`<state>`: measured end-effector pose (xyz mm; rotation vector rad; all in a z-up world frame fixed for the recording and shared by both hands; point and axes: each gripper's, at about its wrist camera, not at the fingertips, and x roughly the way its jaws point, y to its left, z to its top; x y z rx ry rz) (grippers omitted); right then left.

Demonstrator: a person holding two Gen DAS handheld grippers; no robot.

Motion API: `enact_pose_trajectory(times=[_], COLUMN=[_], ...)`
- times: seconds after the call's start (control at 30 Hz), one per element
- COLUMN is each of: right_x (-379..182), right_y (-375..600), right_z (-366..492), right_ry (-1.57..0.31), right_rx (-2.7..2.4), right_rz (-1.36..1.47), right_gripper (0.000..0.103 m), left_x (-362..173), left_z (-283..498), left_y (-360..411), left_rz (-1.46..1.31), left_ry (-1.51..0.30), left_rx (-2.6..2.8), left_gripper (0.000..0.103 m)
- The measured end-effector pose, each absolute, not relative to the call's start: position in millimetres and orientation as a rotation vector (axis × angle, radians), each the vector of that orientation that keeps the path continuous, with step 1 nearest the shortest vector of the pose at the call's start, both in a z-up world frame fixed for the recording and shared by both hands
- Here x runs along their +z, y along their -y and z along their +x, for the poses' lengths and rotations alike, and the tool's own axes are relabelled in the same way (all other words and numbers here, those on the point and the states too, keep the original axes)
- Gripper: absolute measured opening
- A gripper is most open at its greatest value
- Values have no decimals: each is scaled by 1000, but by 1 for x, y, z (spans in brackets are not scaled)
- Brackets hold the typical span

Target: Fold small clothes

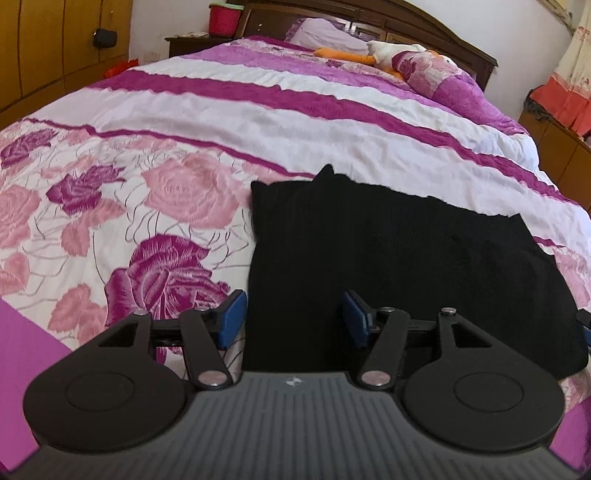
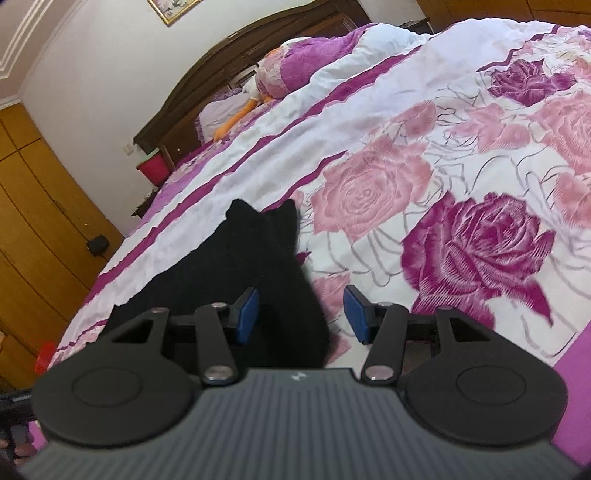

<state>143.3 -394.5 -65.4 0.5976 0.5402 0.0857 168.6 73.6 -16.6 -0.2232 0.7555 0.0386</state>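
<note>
Bedroom, daylight; bed (image 1: 258, 122) with rose-print cover in pink, purple and white, dark wooden headboard (image 1: 424, 33) at the far end, plush toy (image 1: 391, 51) and pillows beside it, red bucket (image 1: 222, 19) on a nightstand, wood-panelled wardrobe (image 2: 33, 206) along the wall.

Item: black garment (image 1: 388, 254), knitted, small, lying flat on the cover near the bed's foot edge; two pointed corners stand up at its far side. Fold state: appears at least partly folded, layers not distinguishable in the dark cloth.

Left gripper (image 1: 293, 319): roughly half open, blue pads apart, nothing clamped; the garment's near left portion lies below the gap.

Right gripper (image 2: 301, 314): likewise about half open, holding nothing; the garment's right edge lies under its left pad, bare cover under the other.

Step in hand, judged: taking hold of the near edge for a fold.

Handling notes: bring both grippers low onto the near corners, pinch all layers together but not the cover beneath, lift evenly, carry the edge toward the pointed far corners, lay it square, then release together.
</note>
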Motion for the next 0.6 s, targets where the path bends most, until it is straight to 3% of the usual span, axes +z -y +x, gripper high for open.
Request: enact_pose_trajectory(times=[0.6], right_x=[-84], right_y=[373], right_z=[160], right_ry=[-531], right_rx=[180], right_rz=[668], right_gripper=[56], left_x=[-24], left_z=[178], left_y=[-73], left_rz=[-226], left_ry=[-788], left_rx=[53], left_gripper=[67])
